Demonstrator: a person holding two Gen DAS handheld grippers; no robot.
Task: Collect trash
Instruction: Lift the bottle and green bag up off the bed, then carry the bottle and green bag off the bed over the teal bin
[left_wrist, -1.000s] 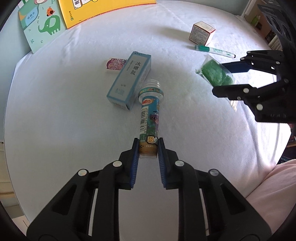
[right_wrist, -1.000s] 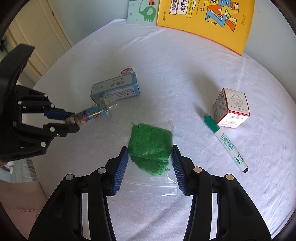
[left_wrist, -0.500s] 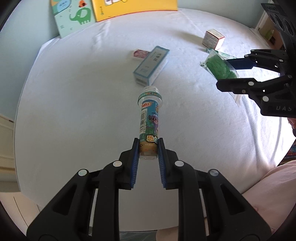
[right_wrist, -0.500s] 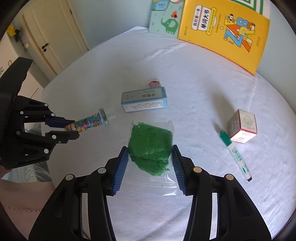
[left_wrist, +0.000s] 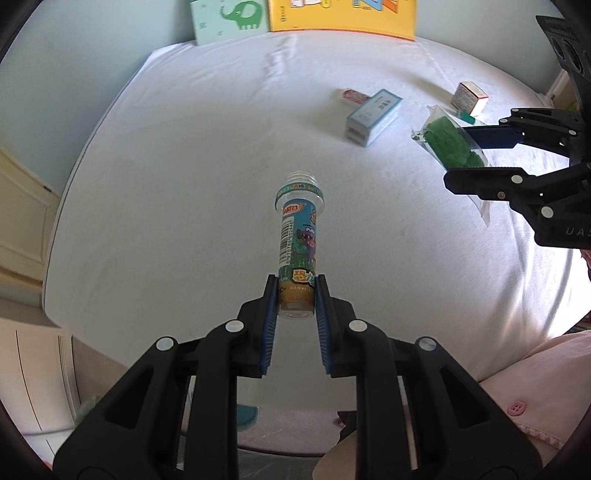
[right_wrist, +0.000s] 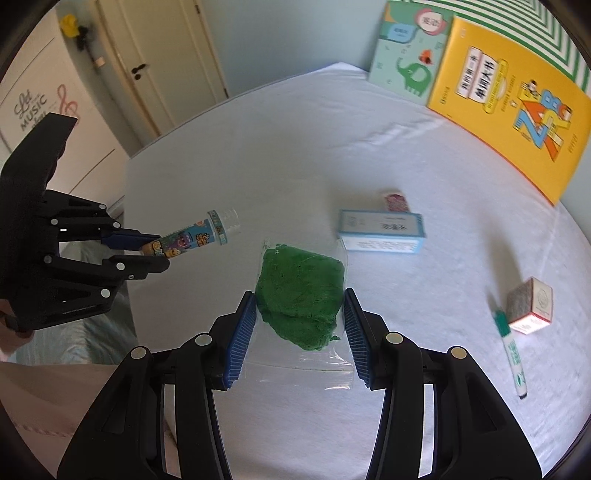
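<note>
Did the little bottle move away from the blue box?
Yes. The left gripper has carried the bottle up off the bed, away from the blue box, which it lay beside a second ago.

1. The bed sheet (left_wrist: 184, 221) was seen to be plain white.
2. The bottle (left_wrist: 299, 240) was wrapped in a teal cartoon label, tan at its base.
3. Green material was held in a clear bag (right_wrist: 301, 291).
4. The carton (right_wrist: 380, 230) was pale blue and white.
5. A yellow book (right_wrist: 498, 110) and a mint elephant-printed book (right_wrist: 406, 62) were seen.
6. The gripper pads (right_wrist: 240, 339) were blue.
</note>
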